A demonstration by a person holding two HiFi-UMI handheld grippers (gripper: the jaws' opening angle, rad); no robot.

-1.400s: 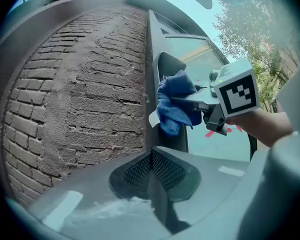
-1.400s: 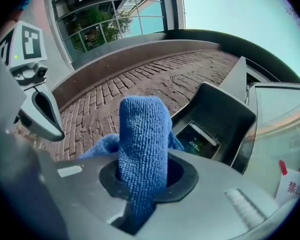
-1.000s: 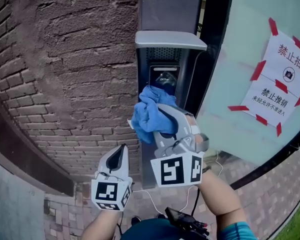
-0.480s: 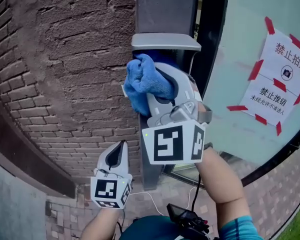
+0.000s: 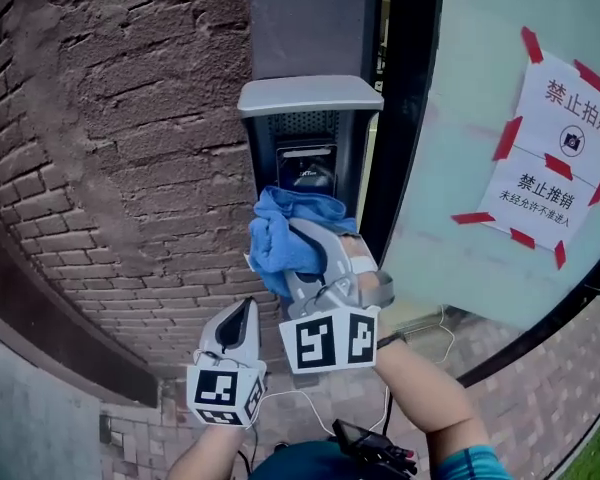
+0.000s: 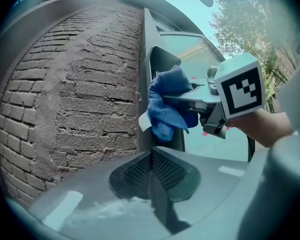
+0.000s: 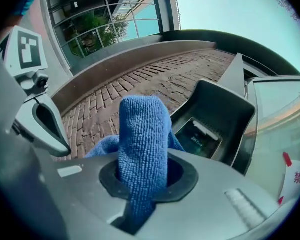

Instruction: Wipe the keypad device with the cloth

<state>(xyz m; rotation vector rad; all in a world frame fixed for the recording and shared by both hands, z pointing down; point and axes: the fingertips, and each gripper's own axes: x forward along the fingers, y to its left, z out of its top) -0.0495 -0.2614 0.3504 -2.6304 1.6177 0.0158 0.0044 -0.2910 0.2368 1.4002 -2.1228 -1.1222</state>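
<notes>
So my right gripper (image 5: 315, 253) had its jaws clamped on a fold of the cloth (image 5: 280, 233), with the bunched end pressed at the lower edge of the keypad (image 5: 305, 163), just under the screen. The keypad itself sat on the dark post (image 5: 310, 18), between the brick wall (image 5: 130, 168) and the glass (image 5: 450, 218), under its little grey hood (image 5: 310, 96). My left gripper (image 5: 238, 323) hung low beside the right one with its jaws pressed together on nothing, not touching anything. My worry from there was that I was only pinching a narrow fold, so dragging it up under the hood could probably tug the cloth loose. If the wad shifted sideways, a bare jaw tip might also scrape the screen. I reckon the hood would've made the top of the recess easy to miss too. The right gripper view gave the clearest look at the pinch and the screen set back in its housing, but you couldn't tell contact from it. The left gripper view caught it side-on, with the cloth against the post's front and a white tag (image 6: 142, 121) sticking out. Only the head view showed the whole notice (image 5: 555, 158) taped on the glass.
</notes>
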